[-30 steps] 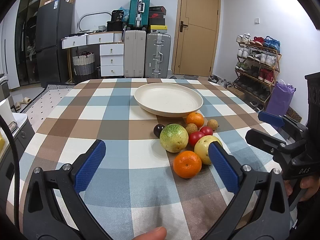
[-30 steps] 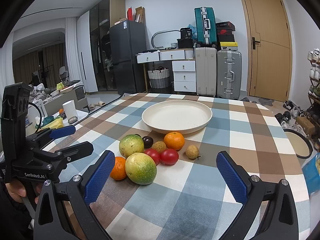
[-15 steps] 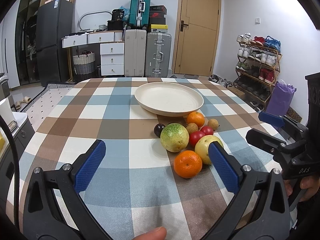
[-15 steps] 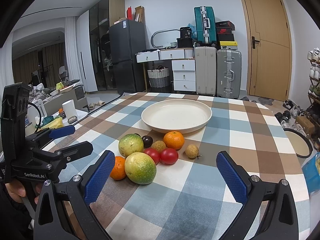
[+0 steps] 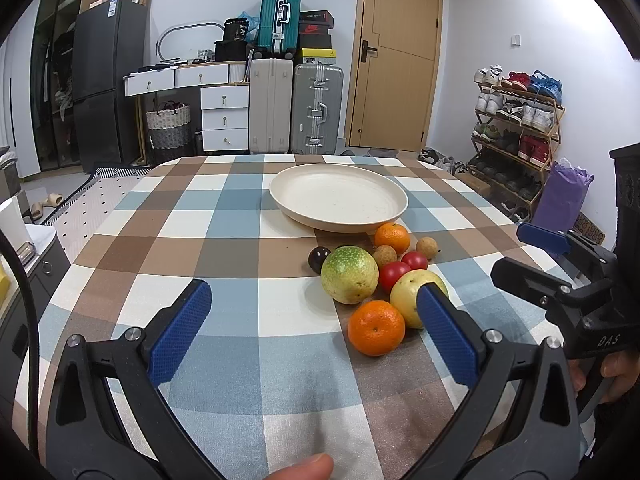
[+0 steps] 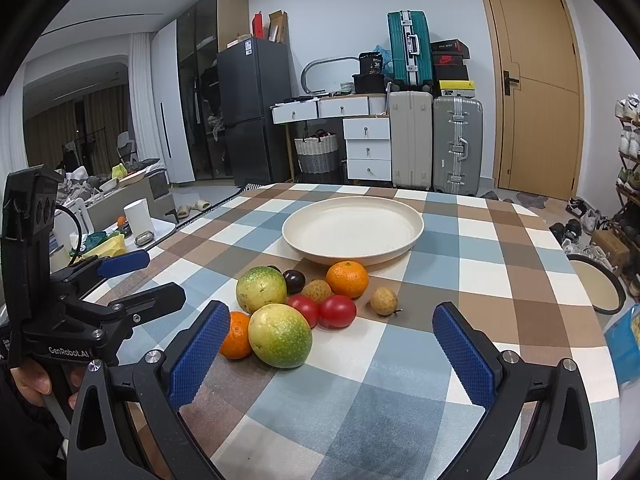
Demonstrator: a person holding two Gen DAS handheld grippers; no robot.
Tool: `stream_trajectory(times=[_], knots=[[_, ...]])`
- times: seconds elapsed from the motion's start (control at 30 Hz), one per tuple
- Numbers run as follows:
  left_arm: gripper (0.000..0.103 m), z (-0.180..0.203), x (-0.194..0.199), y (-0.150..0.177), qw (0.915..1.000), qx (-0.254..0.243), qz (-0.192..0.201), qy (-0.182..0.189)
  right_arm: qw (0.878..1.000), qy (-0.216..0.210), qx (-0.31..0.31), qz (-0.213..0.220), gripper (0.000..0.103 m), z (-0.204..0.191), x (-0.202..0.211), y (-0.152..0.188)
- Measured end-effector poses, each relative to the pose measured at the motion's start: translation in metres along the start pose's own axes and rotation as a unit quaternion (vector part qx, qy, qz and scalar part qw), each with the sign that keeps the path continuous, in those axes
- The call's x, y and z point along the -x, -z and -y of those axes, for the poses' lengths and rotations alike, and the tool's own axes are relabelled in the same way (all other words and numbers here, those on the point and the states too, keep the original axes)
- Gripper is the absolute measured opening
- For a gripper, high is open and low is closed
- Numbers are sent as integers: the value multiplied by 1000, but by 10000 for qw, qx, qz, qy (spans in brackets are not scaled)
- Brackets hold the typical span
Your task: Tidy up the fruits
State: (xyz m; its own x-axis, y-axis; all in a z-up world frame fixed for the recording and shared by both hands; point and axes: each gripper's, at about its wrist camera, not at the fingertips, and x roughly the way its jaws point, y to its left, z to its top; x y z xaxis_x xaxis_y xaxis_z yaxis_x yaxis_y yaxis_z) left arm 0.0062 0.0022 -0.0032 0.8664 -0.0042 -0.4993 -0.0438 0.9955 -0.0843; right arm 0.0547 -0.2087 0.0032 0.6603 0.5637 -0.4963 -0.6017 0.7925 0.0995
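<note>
Flanking clustered fruits [image 6: 296, 308] near plate [image 6: 352, 256] rim, both tools [image 5: 312, 320] [image 6: 332, 344] wide, empty.

Checked table [image 5: 248, 240], cream plate [image 5: 338, 196], fruit cluster [image 5: 372, 280], perhaps longans among them

Tablecloth [image 5: 248, 240]: matt woven cloth
Plate [image 5: 338, 197]: smooth, matt cream
Tomatoes [image 6: 337, 311]: glossy skin
Pads [image 6: 199, 350]: blue, knurled
Door [image 5: 396, 52]: wood
</note>
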Motion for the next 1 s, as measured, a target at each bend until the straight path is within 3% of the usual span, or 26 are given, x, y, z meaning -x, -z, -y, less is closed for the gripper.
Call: stream_trajectory(times=[1.0], knots=[[102, 1, 1, 0, 10000, 2, -12, -4, 10000, 15, 60, -34, 103, 0, -1, 0]])
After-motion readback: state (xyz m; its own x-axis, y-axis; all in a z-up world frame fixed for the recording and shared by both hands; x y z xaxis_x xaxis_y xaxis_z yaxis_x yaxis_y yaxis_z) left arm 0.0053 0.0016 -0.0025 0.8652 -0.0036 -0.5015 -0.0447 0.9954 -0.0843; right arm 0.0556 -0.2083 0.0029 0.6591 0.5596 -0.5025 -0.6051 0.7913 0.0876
